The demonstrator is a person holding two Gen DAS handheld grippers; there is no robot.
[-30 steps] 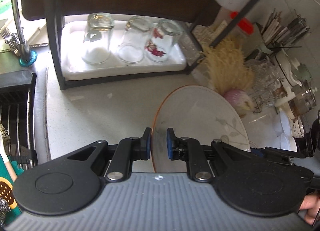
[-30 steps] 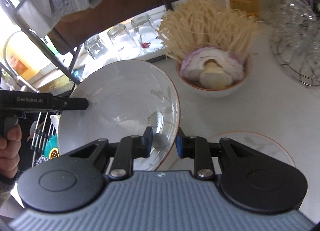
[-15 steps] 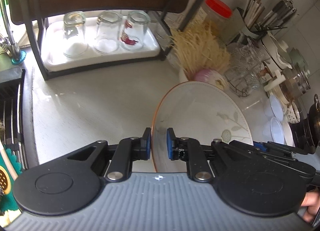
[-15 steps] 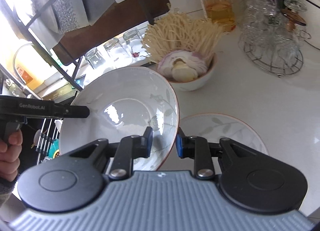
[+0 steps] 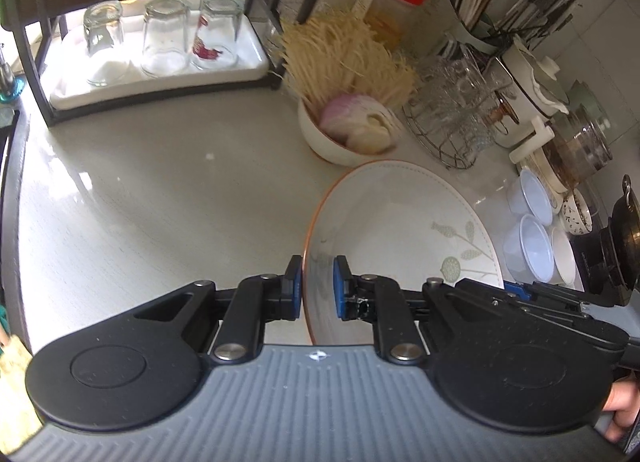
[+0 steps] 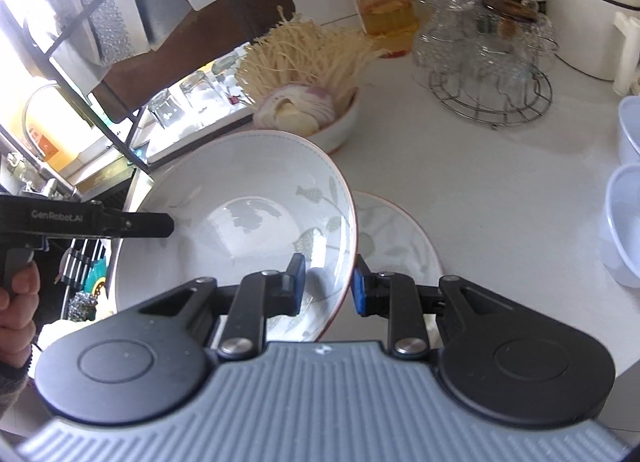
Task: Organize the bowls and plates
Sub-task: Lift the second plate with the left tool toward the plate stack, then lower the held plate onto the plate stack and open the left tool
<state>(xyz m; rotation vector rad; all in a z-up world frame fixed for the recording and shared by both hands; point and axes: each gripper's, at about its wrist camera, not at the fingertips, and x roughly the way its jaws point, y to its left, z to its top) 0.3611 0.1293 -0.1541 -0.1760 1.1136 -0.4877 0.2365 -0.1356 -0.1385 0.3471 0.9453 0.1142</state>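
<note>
A white deep plate with a leaf pattern and an orange rim (image 5: 400, 230) is held above the counter between both grippers. My left gripper (image 5: 316, 290) is shut on its left rim. My right gripper (image 6: 329, 286) is shut on its right rim, and the same plate fills the right wrist view (image 6: 240, 230). A second white plate with leaf pattern (image 6: 396, 238) lies flat on the counter just right of and below the held one. The left gripper's body (image 6: 88, 220) shows at the plate's far edge in the right wrist view.
A bowl of onion and enoki mushrooms (image 5: 344, 130) stands behind the plates. A wire rack of glasses (image 6: 488, 62), a red-lidded jar (image 6: 380, 2), small white bowls (image 5: 532, 238), a glass tray on a shelf (image 5: 160, 42) and a sink rack (image 6: 80, 262) surround the counter.
Both grippers have carried the held plate rightward and toward the flat plate on the counter. The onion bowl and glass rack have come closer in view. Both grips stay shut.
</note>
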